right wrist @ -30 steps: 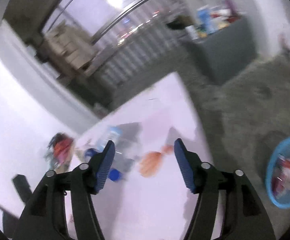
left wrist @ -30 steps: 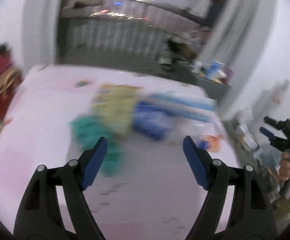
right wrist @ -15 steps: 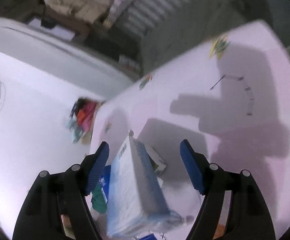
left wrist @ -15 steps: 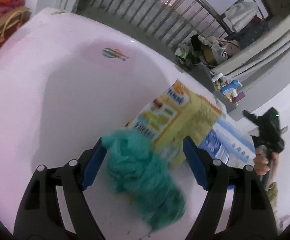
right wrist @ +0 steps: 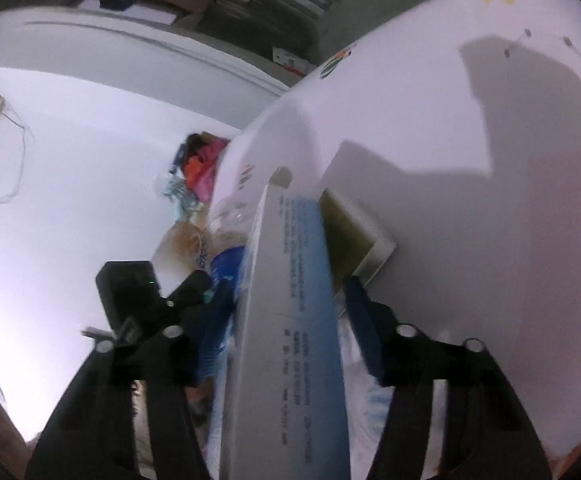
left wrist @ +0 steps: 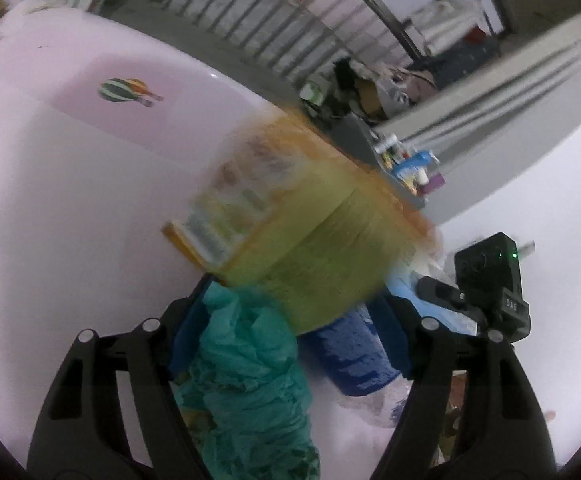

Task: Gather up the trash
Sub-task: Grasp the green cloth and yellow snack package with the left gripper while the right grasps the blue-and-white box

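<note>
Both grippers work one trash pile on a pale pink desk. The left gripper stands wide apart around a green wad, a blurred yellow box just beyond; the right gripper straddles a white-and-blue carton, jaws apart. Best to centre each item before closing. Railings and clutter lie behind.

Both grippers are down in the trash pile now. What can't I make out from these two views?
- Yellow box: left wrist view, print lost to motion blur.
- Teal tissue wad: left wrist view, lower end cut off by the frame edge; contact with the jaws unclear.
- White-and-blue carton: right wrist view, hides what lies beneath; grip unclear.
- Blue-labelled bottle: left wrist view, mostly behind the box.
</note>
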Demonstrator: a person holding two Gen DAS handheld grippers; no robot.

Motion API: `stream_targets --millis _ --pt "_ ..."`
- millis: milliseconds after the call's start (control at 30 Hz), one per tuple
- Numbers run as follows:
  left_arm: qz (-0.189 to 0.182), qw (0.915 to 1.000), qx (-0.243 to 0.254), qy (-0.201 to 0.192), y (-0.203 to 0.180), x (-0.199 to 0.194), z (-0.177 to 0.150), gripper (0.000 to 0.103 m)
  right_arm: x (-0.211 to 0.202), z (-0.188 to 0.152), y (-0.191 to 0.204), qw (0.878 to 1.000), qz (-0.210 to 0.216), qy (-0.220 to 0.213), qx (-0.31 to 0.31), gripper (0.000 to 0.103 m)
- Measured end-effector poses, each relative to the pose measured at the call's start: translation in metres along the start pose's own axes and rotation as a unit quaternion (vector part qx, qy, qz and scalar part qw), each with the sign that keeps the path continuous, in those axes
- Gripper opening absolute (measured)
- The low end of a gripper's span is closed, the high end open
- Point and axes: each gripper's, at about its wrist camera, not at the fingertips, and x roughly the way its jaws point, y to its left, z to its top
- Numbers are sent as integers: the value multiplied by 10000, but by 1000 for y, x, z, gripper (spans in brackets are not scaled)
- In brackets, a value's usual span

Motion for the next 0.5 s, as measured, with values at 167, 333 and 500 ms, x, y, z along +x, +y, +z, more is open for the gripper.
stream_targets --millis 167,333,500 --pt "-92 9994 310 111 -22 3 -16 65 -5 -24 -3 9994 227 -247 131 40" --pt "-193 9980 529 274 -40 6 -35 64 -14 -43 -9 9977 445 -367 369 35" --pt "-304 9969 578 447 -48 -5 -61 64 -19 -74 -12 9954 558 -507 592 35"
